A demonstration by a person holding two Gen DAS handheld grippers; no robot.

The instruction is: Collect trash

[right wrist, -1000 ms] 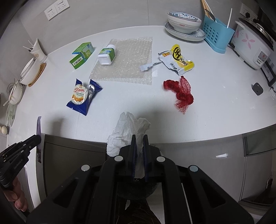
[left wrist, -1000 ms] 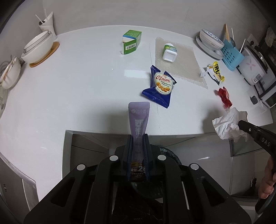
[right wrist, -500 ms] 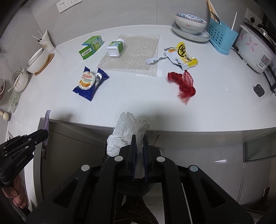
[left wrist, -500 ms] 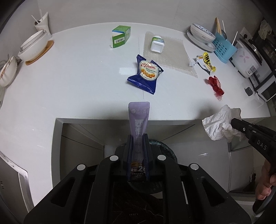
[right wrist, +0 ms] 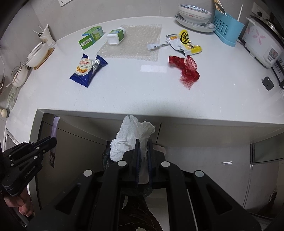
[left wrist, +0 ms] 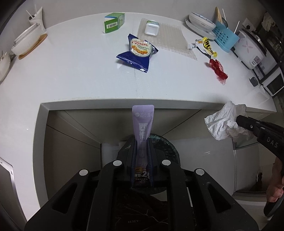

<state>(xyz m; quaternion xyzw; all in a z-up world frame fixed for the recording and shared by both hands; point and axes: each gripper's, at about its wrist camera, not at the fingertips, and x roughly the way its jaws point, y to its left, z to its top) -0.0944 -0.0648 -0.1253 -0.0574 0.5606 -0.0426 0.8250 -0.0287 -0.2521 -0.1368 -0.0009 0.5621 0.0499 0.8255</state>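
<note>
My left gripper (left wrist: 142, 142) is shut on a purple sachet (left wrist: 142, 124) and holds it off the counter's front edge, above a dark-lined bin (left wrist: 168, 147). My right gripper (right wrist: 142, 144) is shut on a crumpled white tissue (right wrist: 131, 135), also in front of the counter over the bin (right wrist: 106, 156). The tissue also shows in the left wrist view (left wrist: 223, 122). On the white counter (right wrist: 124, 96) lie a blue cookie packet (right wrist: 87, 68), a red net (right wrist: 186, 68), a yellow wrapper (right wrist: 184, 42), a bubble wrap sheet (right wrist: 134, 44), a white bottle (right wrist: 116, 36) and a green box (right wrist: 91, 37).
White bowls (right wrist: 38, 53) on a wooden coaster and a cup stand at the counter's left. A bowl on a plate (right wrist: 194, 16), a blue utensil rack (right wrist: 228, 29) and a rice cooker (right wrist: 262, 46) stand at the back right. Cabinet fronts (right wrist: 79, 142) lie below the counter.
Both grippers have drawn back from the counter and lowered with the sachet and the tissue still held. The bin now sits under both.
</note>
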